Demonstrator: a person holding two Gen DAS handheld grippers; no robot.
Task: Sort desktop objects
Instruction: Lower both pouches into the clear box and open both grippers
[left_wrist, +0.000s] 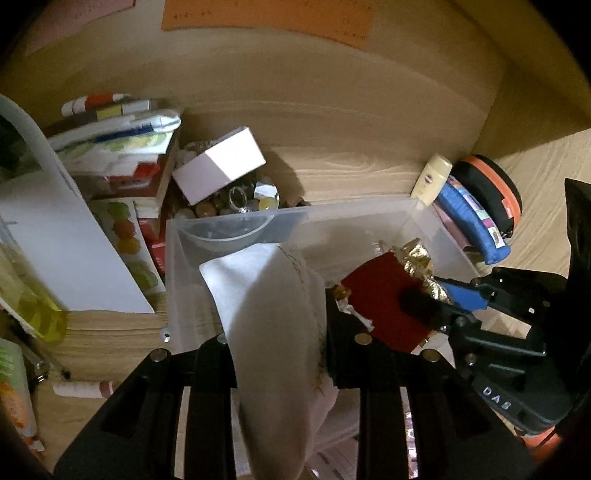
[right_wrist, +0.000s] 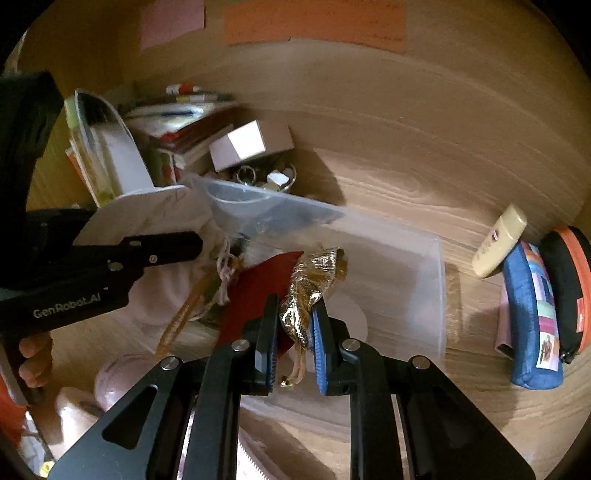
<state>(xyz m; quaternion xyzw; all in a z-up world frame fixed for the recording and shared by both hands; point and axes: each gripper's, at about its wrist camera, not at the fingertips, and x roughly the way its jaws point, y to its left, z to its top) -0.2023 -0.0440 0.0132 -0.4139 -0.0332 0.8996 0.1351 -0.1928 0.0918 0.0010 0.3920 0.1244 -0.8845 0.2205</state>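
The right tool (right_wrist: 293, 328) is clenched on a gold foil packet (right_wrist: 314, 284) that is attached to a red card (right_wrist: 258, 291), holding it over the clear bin (right_wrist: 424, 295) on the counter (right_wrist: 443, 184). The left tool (left_wrist: 280, 332) grips a white cloth pouch (left_wrist: 273, 314), which hangs partly inside the same bin. I think the foil can tear or slip, because only a thin crumpled edge is caught. The two tools are close, so they may knock together.
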